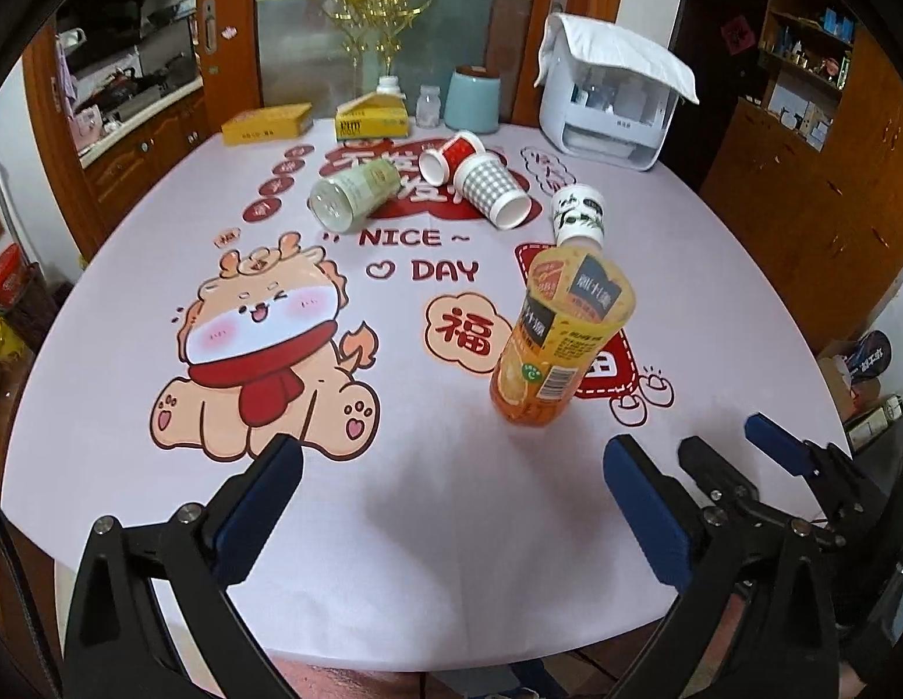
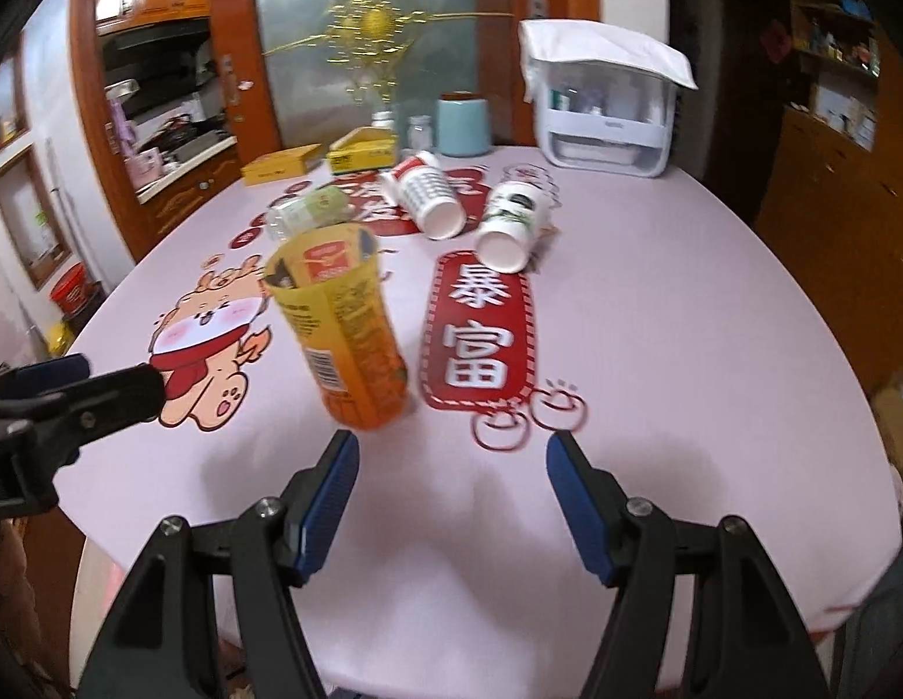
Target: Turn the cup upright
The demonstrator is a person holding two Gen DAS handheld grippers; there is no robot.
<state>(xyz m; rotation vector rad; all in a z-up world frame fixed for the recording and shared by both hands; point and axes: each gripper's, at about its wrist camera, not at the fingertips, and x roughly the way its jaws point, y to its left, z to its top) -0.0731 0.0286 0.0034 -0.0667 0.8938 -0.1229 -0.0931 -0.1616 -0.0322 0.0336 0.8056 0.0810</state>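
Observation:
An orange-yellow cup [image 1: 559, 332] stands upright, mouth up, on the printed tablecloth; it also shows in the right wrist view [image 2: 346, 332]. My left gripper [image 1: 451, 477] is open and empty, just short of it and to its left. My right gripper [image 2: 451, 466] is open and empty, just short of the cup and to its right; it shows in the left wrist view [image 1: 725, 448]. Farther back, a green-and-white cup [image 2: 509, 221], a grey checked cup [image 1: 491, 189], a red cup [image 1: 448, 156] and a clear green cup [image 1: 353, 193] lie on their sides.
Along the table's far edge stand two yellow boxes [image 1: 268, 123], small jars [image 1: 428, 106], a light blue canister [image 1: 474, 99] and a white appliance [image 1: 611, 110] with a cloth on top. Wooden cabinets surround the table [image 1: 451, 582].

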